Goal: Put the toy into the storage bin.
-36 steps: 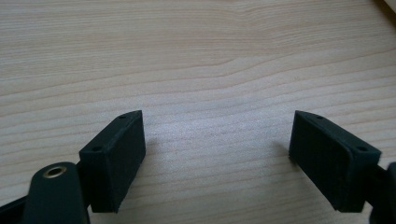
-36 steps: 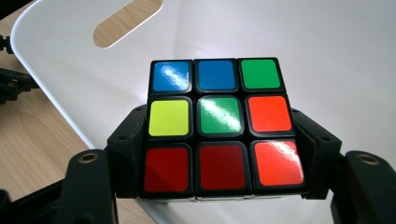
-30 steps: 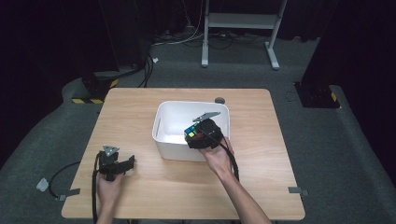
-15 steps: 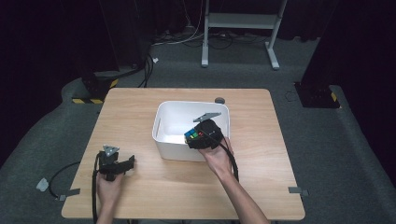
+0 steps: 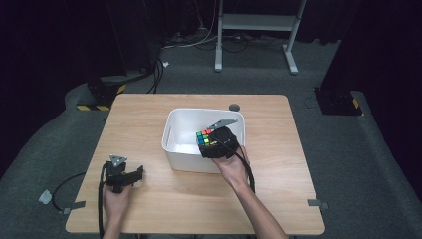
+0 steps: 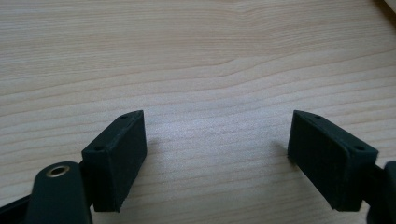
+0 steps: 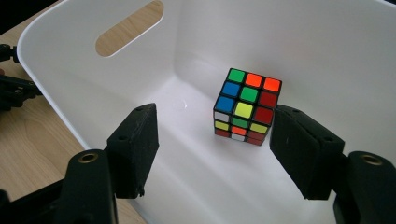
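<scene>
A scrambled colour cube [image 7: 245,105] stands on the floor of the white bin [image 7: 303,46]. My right gripper [image 7: 215,144] reaches into the bin with its jaws open. The cube sits just beyond them, beside the right-hand pad, and the other pad is well clear of it. From above, the cube [image 5: 203,138] shows at the near right of the bin [image 5: 171,124], just in front of my right gripper [image 5: 209,143]. My left gripper [image 5: 134,174] rests low over the table at the front left. Its jaws [image 6: 217,149] are open, with only bare wood between them.
The wooden table [image 5: 278,149] has free surface around the bin. A small dark round spot [image 5: 234,107] lies behind the bin. The bin has an oval handle cut-out [image 7: 130,29]. Cables trail from both grippers towards the front edge.
</scene>
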{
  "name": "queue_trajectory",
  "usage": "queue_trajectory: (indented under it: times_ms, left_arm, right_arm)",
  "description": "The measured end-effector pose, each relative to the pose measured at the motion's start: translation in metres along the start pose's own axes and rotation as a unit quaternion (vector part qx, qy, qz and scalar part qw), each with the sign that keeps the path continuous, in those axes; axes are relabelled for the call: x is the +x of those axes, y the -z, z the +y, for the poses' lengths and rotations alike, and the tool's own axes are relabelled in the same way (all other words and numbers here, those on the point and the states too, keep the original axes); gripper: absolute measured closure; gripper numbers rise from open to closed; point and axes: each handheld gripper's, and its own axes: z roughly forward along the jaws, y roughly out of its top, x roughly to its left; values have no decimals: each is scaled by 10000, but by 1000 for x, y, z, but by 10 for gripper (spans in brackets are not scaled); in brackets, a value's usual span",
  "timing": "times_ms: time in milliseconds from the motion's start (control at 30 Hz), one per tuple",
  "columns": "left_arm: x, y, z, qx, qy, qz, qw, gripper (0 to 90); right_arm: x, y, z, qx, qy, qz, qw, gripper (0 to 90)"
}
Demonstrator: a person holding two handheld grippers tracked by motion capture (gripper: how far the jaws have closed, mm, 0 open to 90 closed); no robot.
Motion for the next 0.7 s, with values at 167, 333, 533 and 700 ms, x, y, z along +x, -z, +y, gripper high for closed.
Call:
queue_trajectory:
  times_ms: [167,333,533,700]
  left_arm:
    - [0,0,0,1,0,0,10000,197]
    - [0,0,0,1,0,0,10000,197]
    - [0,0,0,1,1,0,10000,197]
    - [0,0,0,-1,1,0,10000,197]
  right_arm:
    - [-2,3,0,-67,-17,-14,10000,330]
    - [-4,5,0,-89,-34,-10,10000,333]
    - [-4,6,0,-116,-20,0,9999,334]
    - [-6,9,0,-161,-12,-7,9999,335]
